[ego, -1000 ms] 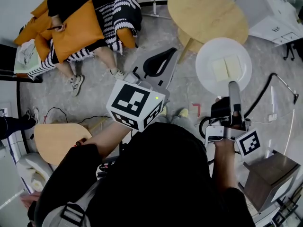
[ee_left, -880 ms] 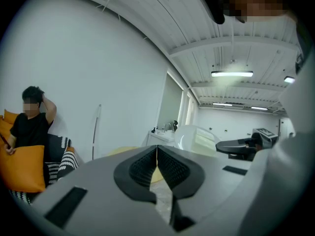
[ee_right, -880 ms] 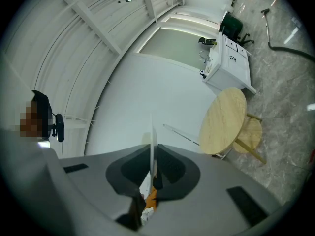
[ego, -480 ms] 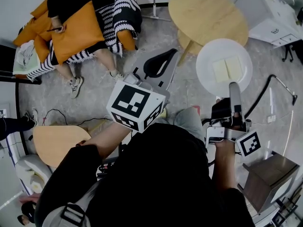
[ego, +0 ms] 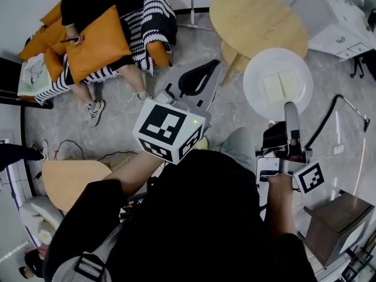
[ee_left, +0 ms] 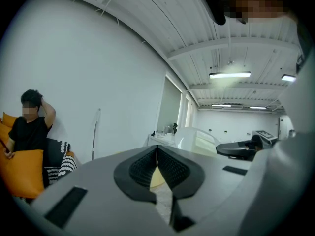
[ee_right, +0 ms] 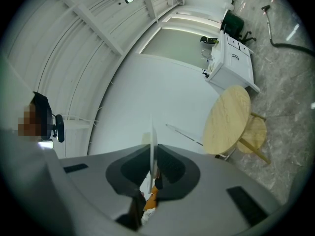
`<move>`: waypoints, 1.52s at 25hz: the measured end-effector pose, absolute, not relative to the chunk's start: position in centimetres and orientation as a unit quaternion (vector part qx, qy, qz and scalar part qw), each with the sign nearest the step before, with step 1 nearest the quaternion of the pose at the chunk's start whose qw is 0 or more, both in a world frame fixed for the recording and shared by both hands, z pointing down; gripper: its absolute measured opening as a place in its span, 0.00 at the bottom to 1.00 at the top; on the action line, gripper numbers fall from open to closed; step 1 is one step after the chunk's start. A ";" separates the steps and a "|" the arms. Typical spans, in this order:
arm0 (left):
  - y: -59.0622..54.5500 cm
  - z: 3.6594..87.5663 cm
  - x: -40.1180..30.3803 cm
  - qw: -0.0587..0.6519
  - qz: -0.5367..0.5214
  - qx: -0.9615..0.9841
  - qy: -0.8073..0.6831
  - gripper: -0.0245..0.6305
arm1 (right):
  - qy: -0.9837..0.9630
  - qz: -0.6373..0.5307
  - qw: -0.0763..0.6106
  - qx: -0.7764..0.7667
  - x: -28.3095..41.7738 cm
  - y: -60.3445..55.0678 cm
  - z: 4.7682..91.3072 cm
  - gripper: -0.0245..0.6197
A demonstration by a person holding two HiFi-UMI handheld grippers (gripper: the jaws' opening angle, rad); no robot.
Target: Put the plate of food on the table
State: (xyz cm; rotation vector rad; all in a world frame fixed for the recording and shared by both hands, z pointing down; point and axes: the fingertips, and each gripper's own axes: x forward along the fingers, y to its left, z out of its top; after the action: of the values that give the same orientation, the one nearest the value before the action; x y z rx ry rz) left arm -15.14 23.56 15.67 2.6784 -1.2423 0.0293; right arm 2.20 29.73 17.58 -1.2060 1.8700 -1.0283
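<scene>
Right gripper [ego: 289, 107] is clamped on the near rim of the white plate [ego: 258, 75], which carries two pale square food slices [ego: 281, 85]. Plate is upper right in the head view, in the air, overlapping the round wooden table's [ego: 252, 16] lower edge. Left gripper [ee_left: 157, 156] has jaws together, empty. Its marker cube [ego: 169, 131] shows black-and-white squares.

The round table [ego: 252, 16] ahead of you has its whole top free, just beyond your plate [ego: 256, 75]. A white cabinet [ego: 335, 16] crowds its right side, a stool [ego: 234, 54] stands under its near edge, and a seated person [ego: 88, 4] sits well left.
</scene>
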 end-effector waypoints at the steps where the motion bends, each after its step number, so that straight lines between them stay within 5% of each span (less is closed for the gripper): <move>1: 23.5 15.6 -15.2 0.094 0.009 0.904 -0.418 0.05 | 0.718 -0.394 0.338 -0.464 2.2 29.8 17.6 0.09; 38: 24.2 15.0 -16.2 0.076 -0.005 0.903 -0.422 0.05 | 0.728 -0.368 0.340 -0.468 2.4 30.5 16.7 0.09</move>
State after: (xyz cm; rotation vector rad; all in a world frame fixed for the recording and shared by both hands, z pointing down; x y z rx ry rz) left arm -16.19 24.22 15.01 2.7088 -1.2663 -0.0147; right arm 2.41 30.48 16.68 -1.2175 1.8955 -0.9575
